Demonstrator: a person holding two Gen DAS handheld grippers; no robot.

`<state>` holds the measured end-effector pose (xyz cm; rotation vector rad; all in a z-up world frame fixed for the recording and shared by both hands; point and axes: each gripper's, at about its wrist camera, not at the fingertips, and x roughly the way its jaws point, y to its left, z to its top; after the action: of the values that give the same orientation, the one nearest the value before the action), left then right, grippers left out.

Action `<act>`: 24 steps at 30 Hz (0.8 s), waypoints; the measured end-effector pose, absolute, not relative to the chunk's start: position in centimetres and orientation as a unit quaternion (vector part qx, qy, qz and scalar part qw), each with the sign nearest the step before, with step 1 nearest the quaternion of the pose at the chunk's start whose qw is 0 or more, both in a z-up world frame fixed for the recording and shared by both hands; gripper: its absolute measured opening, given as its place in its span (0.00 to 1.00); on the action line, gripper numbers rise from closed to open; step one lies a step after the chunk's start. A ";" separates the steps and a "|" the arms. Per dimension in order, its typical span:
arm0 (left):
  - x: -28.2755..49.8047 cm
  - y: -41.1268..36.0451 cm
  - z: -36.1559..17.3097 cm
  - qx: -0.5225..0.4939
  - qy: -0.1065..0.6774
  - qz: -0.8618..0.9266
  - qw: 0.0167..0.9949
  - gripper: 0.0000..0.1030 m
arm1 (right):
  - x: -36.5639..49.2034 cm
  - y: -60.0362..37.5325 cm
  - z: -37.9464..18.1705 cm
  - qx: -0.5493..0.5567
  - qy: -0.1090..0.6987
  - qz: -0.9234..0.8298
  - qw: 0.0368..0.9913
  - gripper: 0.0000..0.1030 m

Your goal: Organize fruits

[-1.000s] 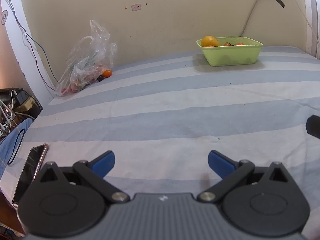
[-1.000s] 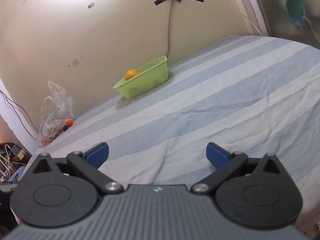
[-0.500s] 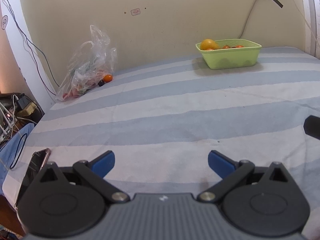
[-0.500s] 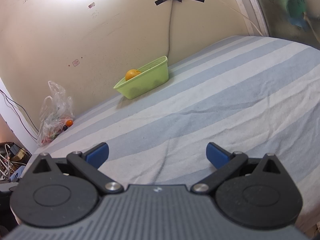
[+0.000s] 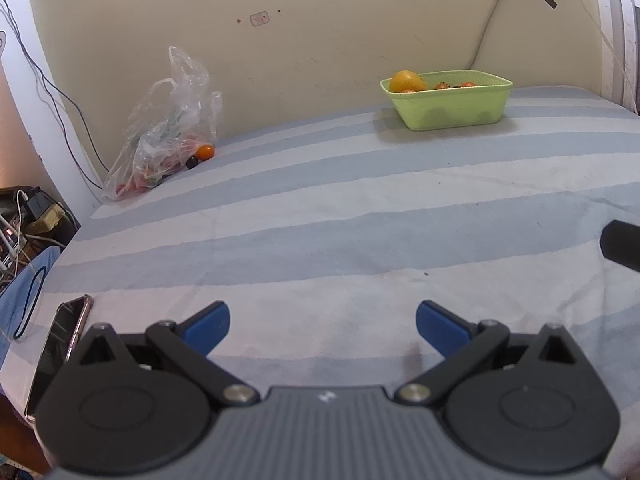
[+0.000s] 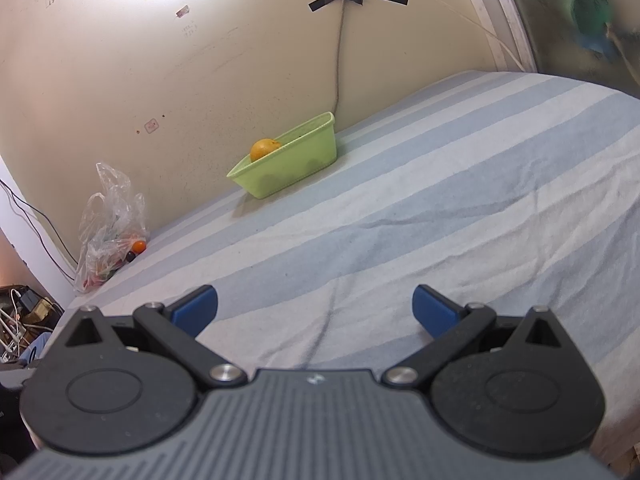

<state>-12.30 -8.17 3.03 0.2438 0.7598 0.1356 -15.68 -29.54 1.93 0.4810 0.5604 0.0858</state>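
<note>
A light green basket [image 5: 452, 110] stands on the striped bed by the far wall, holding an orange [image 5: 407, 81] and small red fruits [image 5: 456, 85]. It also shows in the right wrist view [image 6: 288, 168] with the orange [image 6: 264, 149]. A clear plastic bag [image 5: 164, 136] of fruit lies at the far left, with a small orange fruit [image 5: 205, 152] and a dark fruit [image 5: 192, 163] beside it. The bag also shows in the right wrist view [image 6: 108, 228]. My left gripper [image 5: 322, 324] and right gripper [image 6: 314, 308] are open, empty, low over the near bed.
A phone [image 5: 56, 356] lies at the bed's near left edge. Cables and chargers [image 5: 28, 216] sit off the left side. A cable [image 5: 486, 32] runs down the wall behind the basket. The striped sheet [image 5: 340, 220] lies between grippers and fruit. Part of the right gripper [image 5: 622, 244] shows at the right edge.
The left wrist view has shifted slightly: the basket and bag sit a little higher and further left in frame. The right gripper has hardly moved. Both stay open.
</note>
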 end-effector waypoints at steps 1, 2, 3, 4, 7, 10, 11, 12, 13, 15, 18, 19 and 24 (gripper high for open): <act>-12.3 -8.2 3.0 0.118 0.370 0.064 0.919 1.00 | -15.7 -29.6 1.9 0.235 0.274 0.042 0.932 1.00; -12.2 -8.1 3.0 0.118 0.371 0.063 0.919 1.00 | -15.7 -29.5 1.9 0.236 0.274 0.042 0.932 1.00; -12.2 -8.2 3.0 0.119 0.371 0.062 0.919 1.00 | -15.7 -29.5 1.9 0.236 0.274 0.041 0.931 1.00; -12.3 -8.2 3.0 0.119 0.371 0.062 0.919 1.00 | -15.7 -29.5 1.9 0.236 0.274 0.041 0.931 1.00; -12.4 -8.3 3.0 0.119 0.371 0.062 0.919 1.00 | -15.7 -29.5 1.9 0.236 0.274 0.041 0.931 1.00; -12.4 -8.3 3.0 0.119 0.371 0.062 0.919 1.00 | -15.8 -29.5 1.9 0.237 0.274 0.041 0.931 1.00; -12.3 -8.2 3.0 0.120 0.372 0.062 0.919 1.00 | -15.8 -29.5 1.9 0.237 0.274 0.040 0.931 1.00; -12.3 -8.2 3.0 0.120 0.372 0.062 0.918 1.00 | -15.8 -29.5 1.9 0.237 0.274 0.040 0.931 1.00; -12.3 -8.3 3.0 0.120 0.372 0.063 0.918 1.00 | -15.8 -29.5 1.9 0.237 0.274 0.040 0.931 1.00; -12.3 -8.3 3.0 0.121 0.373 0.064 0.918 1.00 | -15.8 -29.5 1.9 0.237 0.273 0.040 0.932 1.00; -12.3 -8.4 3.0 0.122 0.374 0.066 0.917 1.00 | -15.9 -29.5 1.9 0.238 0.272 0.038 0.932 1.00; -12.2 -8.4 3.0 0.123 0.374 0.066 0.917 1.00 | -15.9 -29.4 1.9 0.238 0.272 0.038 0.932 1.00; -12.3 -8.4 3.0 0.122 0.372 0.068 0.917 1.00 | -15.9 -29.5 1.9 0.238 0.272 0.038 0.932 1.00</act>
<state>-12.29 -8.37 2.99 0.2518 0.7660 0.1392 -15.90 -29.48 1.93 0.4872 0.5568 0.0775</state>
